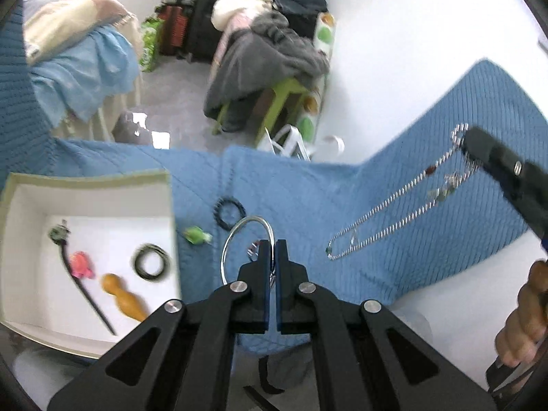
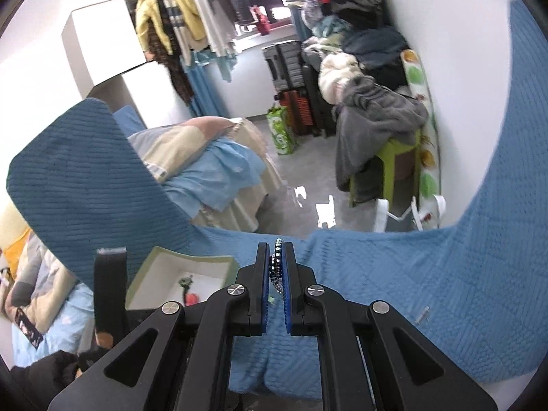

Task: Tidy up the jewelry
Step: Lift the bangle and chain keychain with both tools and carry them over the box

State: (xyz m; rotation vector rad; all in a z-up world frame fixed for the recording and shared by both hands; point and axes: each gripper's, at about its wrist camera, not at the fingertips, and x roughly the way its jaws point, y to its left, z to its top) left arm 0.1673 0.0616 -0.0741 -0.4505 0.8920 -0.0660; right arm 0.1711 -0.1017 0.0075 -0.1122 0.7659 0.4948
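Two hand-held grippers, bangle [image 1: 247, 239] pinched, chain [image 1: 404, 205] pinched

The left wrist view looks forward and steeply down along its fingers, close above the blue cloth [image 1: 308, 188] and the white box [image 1: 20, 205], with the other gripper [image 1: 479, 147] entering at the right edge. The right wrist view also tilts down but takes in more of the room, over the cloth [image 2: 428, 274] towards the clothes rack [image 2: 205, 10]. Both share the cloth, the box [image 2: 191, 260], the bed [image 1: 78, 54] [image 2: 205, 157], the suitcases [image 1: 191, 17] [image 2: 291, 68] and the green stool [image 1: 284, 96] [image 2: 394, 157].
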